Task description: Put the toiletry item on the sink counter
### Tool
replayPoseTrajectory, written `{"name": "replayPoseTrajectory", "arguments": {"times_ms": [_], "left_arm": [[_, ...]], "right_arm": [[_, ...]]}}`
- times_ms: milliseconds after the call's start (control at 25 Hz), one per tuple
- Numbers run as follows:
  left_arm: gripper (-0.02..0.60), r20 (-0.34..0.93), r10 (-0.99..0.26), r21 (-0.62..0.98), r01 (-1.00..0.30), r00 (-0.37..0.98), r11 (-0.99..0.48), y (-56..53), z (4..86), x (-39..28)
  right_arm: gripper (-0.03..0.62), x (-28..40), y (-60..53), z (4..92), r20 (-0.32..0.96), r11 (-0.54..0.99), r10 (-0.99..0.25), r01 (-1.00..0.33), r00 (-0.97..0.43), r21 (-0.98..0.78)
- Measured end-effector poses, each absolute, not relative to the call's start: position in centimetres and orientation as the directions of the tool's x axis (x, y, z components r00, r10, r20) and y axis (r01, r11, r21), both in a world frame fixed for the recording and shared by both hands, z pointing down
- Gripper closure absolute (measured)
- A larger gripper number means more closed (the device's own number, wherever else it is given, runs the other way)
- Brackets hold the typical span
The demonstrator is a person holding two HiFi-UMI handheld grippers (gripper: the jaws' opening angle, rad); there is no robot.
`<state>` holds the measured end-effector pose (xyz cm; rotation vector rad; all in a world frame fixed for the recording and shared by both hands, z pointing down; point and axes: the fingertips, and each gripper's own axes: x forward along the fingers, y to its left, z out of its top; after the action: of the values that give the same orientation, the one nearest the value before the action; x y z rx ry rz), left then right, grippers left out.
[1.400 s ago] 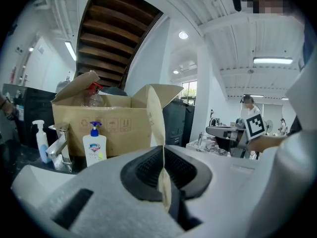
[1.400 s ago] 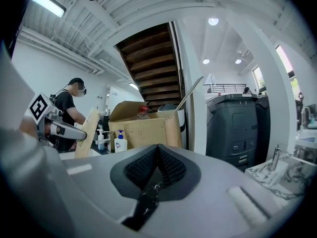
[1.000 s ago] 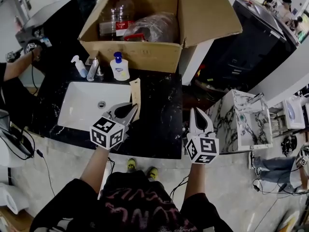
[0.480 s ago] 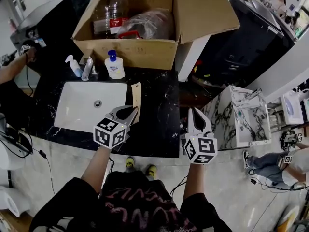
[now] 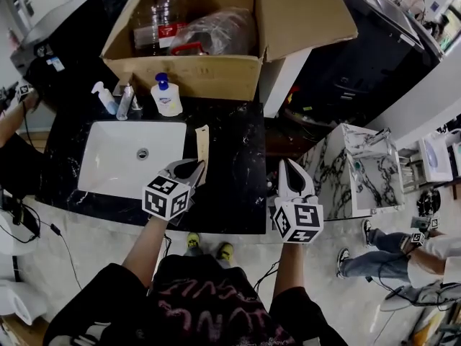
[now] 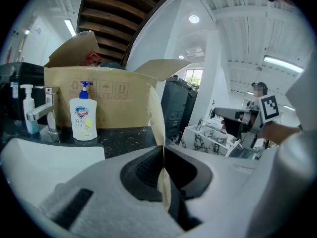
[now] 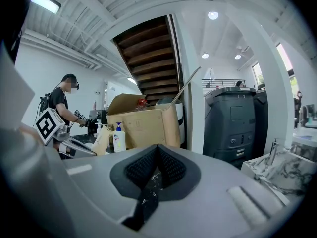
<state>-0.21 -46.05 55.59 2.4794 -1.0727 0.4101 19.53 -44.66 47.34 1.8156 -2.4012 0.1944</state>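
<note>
A flat tan packet (image 5: 202,144) sticks out from my left gripper (image 5: 196,166), which is shut on its near end. The packet hangs over the black marble counter (image 5: 238,171), just right of the white sink (image 5: 122,157). In the left gripper view the packet (image 6: 157,113) shows edge-on, pinched between the jaws of my left gripper (image 6: 163,150). My right gripper (image 5: 290,166) is shut with nothing in it, near the counter's right front corner. In its own view my right gripper (image 7: 157,150) has its pads pressed together.
A white pump soap bottle (image 5: 165,98), a small pump bottle (image 5: 103,98) and a chrome faucet (image 5: 124,101) stand behind the sink. An open cardboard box (image 5: 187,74) with bottles and a bag fills the back. A marble-patterned stand (image 5: 360,171) sits to the right. A person (image 7: 62,103) works at the left.
Both grippers stay about where they were, the left still shut on the packet. The head view has drifted slightly, and the arm at the left edge has drawn back.
</note>
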Motion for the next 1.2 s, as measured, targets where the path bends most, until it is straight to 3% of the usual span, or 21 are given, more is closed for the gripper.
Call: {"name": "replayPoseTrajectory", "arguments": {"times_ms": [1200], "left_arm": [[0.560,0.565,-0.578,0.286,-0.796,0.589,-0.533,-49.4,62.6,-0.4]], "right_arm": [[0.582,20.9,-46.4,49.3,0.214,0.246,-0.944,-0.968,-0.250,-0.044]]}}
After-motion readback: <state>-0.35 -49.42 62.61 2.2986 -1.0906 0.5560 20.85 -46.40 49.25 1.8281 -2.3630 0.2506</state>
